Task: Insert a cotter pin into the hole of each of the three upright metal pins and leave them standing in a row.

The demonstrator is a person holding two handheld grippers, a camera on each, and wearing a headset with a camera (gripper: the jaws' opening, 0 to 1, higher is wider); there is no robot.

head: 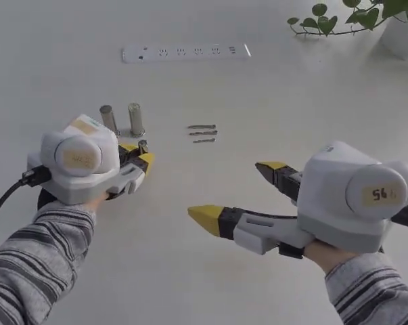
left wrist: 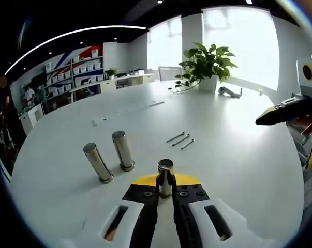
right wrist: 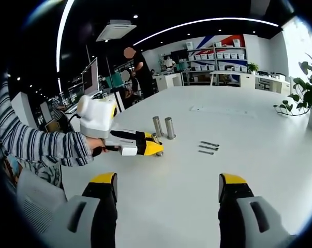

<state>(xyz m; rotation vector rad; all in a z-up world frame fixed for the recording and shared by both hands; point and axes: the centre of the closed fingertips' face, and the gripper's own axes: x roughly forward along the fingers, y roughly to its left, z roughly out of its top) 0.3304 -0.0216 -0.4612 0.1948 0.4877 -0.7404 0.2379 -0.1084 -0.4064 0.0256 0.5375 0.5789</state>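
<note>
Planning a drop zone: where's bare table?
Free: between the cotter pins and the right gripper; between the power strip and the two standing metal pins. Crowded: around the left gripper, shut on the third metal pin.

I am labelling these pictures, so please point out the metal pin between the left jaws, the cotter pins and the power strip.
held metal pin (left wrist: 165, 178): left gripper view, its shaft between the jaws.
cotter pins (head: 203, 133): head view, the middle pin of three.
power strip (head: 187, 52): head view, middle of its top face.

Silver pins (head: 135, 118); white, yellow-tipped left gripper (head: 144, 152) and right gripper (head: 239, 191); grey striped sleeves (head: 48, 257); green plant (head: 339, 17) at one o'clock.
</note>
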